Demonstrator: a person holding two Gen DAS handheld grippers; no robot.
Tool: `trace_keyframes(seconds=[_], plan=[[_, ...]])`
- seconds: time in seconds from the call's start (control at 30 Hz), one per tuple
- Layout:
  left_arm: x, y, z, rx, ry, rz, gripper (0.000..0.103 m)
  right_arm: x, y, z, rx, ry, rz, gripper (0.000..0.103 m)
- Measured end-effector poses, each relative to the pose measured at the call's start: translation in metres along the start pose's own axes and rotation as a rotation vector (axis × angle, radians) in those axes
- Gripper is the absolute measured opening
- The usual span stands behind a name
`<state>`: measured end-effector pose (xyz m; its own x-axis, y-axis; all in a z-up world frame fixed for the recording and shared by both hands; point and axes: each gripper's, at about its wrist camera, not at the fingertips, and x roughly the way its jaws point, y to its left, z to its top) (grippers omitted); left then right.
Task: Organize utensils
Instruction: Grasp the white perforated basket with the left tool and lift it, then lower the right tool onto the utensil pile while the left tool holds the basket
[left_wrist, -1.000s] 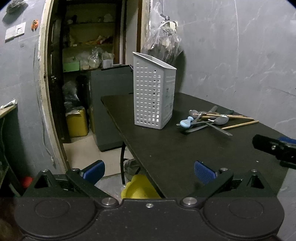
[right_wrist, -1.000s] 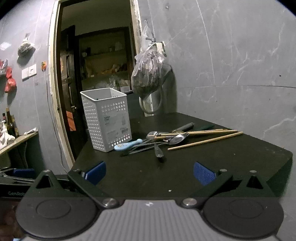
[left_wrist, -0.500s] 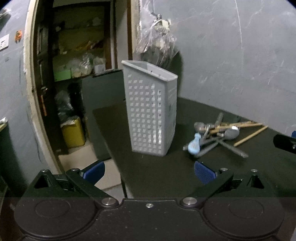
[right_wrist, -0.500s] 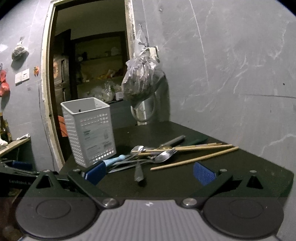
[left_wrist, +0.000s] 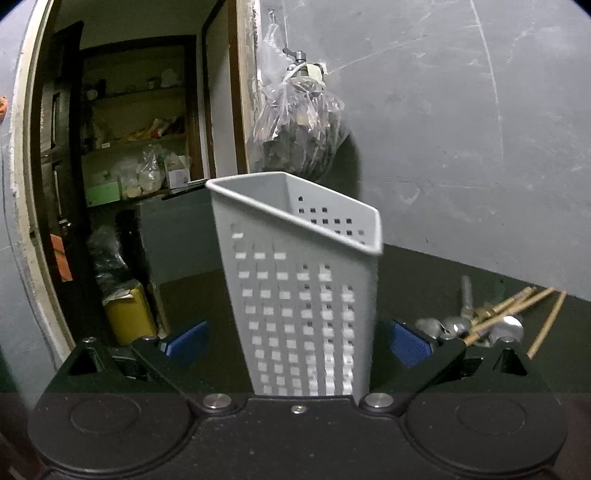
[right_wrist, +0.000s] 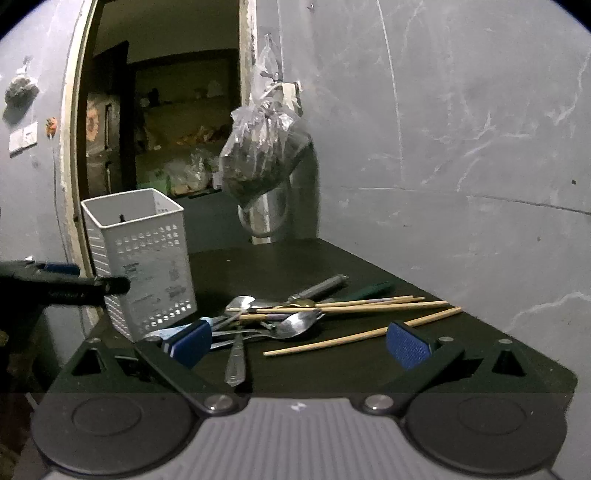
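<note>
Both views dim, indoor light, greenish-grey cast. Strong fisheye: corners black, door frame and wall lines bow near the edges. Left wrist: white perforated plastic basket motion-blurred, holes smeared; bottom band of frame darker. Clear plastic bag hanging on the grey wall throws a dark shadow to its right, so light comes from the left/front. Steel spoons and forks in a pile show small glints w/ soft shadows on the dark table. Room behind the doorway murky, low detail.

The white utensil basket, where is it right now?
The white utensil basket stands on the dark table, filling the left wrist view between the open left claw; in the right view it is left of the utensil pile.
</note>
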<state>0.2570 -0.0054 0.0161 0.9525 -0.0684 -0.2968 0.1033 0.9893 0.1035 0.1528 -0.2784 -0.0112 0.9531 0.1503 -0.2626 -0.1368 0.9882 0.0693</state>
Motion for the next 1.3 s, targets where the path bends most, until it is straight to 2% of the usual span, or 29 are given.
trace_keyframes(seconds=[0.2,0.23,0.33,0.6,0.73,0.9,1.3], plan=[[0.029,0.000,0.010,-0.013,0.018,-0.029,0.102,0.004,-0.004,0.001,0.000,0.024,-0.039,0.103],[0.030,0.000,0.009,-0.018,0.017,-0.040,0.101,0.005,-0.005,0.000,0.002,0.026,-0.042,0.103],[0.030,0.001,0.007,-0.028,0.019,-0.072,0.086,0.008,-0.004,-0.001,0.004,0.038,-0.045,0.103],[0.028,0.005,0.003,-0.030,0.022,-0.099,0.082,0.018,0.003,-0.003,-0.009,0.074,-0.012,0.103],[0.021,0.008,0.001,-0.021,0.018,-0.147,0.076,0.024,0.006,-0.004,-0.003,0.094,0.016,0.103],[0.013,0.010,-0.003,-0.017,0.015,-0.166,0.076,0.031,0.010,-0.001,-0.002,0.122,0.065,0.103],[-0.017,0.015,-0.013,-0.001,0.011,-0.219,0.075,0.043,0.013,0.006,-0.019,0.131,0.093,0.103]])
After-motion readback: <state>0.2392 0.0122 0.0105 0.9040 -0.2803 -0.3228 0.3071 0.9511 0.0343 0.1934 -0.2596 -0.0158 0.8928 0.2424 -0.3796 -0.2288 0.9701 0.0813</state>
